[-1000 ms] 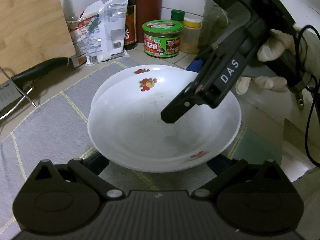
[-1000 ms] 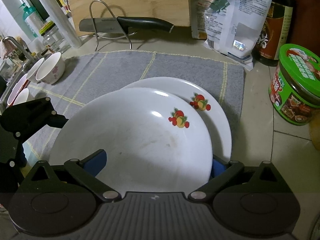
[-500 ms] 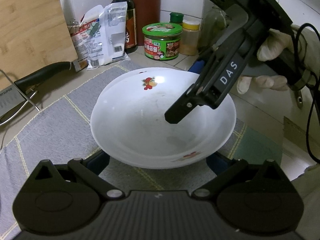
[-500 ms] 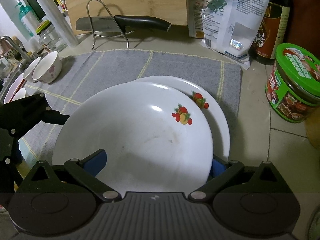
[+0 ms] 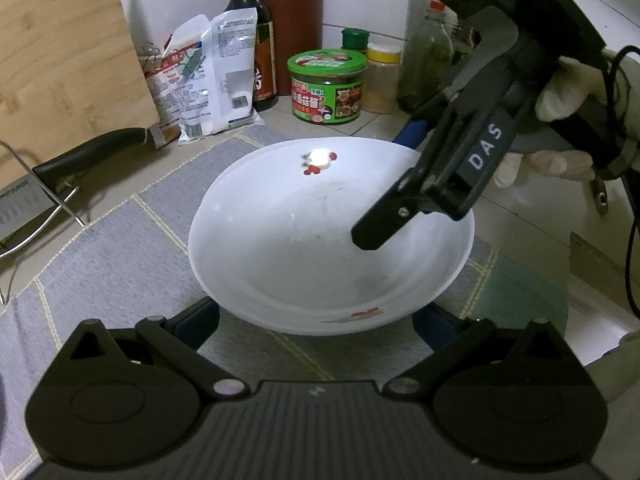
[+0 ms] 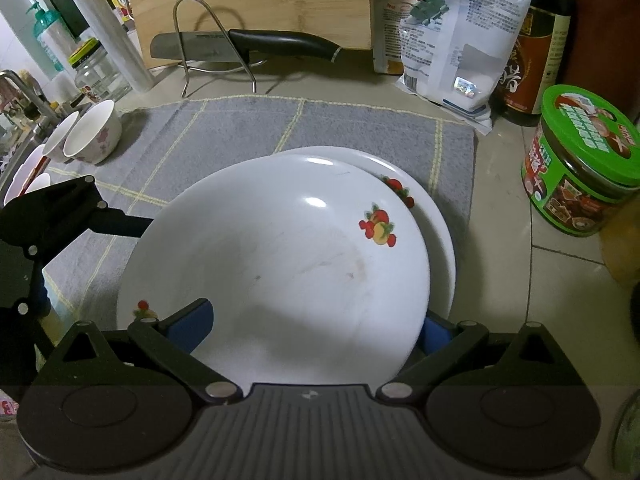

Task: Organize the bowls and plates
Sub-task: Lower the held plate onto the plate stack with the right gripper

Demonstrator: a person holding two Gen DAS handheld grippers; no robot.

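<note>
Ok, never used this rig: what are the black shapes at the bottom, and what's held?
Each picture comes from a camera on a hand-held gripper, looking along its two fingers; the black shapes are its own body. The left gripper and right gripper face each other across the top plate, which is over a lower plate on a grey mat. Both stand wide open at its rim; whether they carry it I cannot tell. A gloved hand holds the right one. Bowls and a knife lie nearby.

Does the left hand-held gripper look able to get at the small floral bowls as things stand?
Probably not directly: the left hand-held gripper is spread around the plate stack, and the small floral bowls lie off to its side.
</note>
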